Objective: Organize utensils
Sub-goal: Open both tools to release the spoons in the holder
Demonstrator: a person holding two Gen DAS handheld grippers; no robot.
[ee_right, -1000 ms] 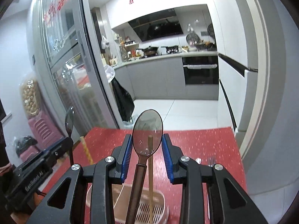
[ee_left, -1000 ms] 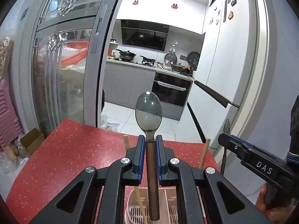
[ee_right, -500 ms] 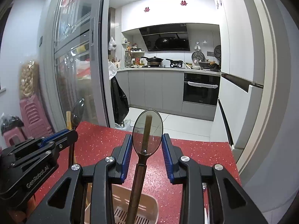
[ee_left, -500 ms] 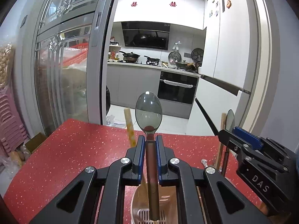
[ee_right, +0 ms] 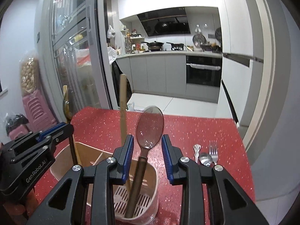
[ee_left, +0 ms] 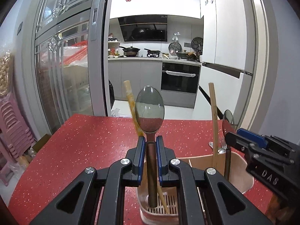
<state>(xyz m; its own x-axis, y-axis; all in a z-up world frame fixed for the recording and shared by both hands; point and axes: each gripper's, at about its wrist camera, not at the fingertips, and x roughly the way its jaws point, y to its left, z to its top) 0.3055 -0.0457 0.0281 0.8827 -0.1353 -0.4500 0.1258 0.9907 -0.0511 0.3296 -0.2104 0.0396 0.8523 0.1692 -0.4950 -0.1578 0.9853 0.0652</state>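
The left tongs (ee_left: 149, 146) squeeze a spoon (ee_left: 150, 110) standing upright, handle down over the holder (ee_left: 241, 170) at the frame's bottom. The right tongs (ee_right: 147, 146) stand apart around another spoon (ee_right: 150, 127).

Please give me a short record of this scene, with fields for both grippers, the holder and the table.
Left gripper: shut on a spoon, handle down in holder
Right gripper: around a second spoon, grip unclear, handle in holder
Holder: pink, divided, wooden sticks standing inside
Table: red, fork and small spoon lying beside holder
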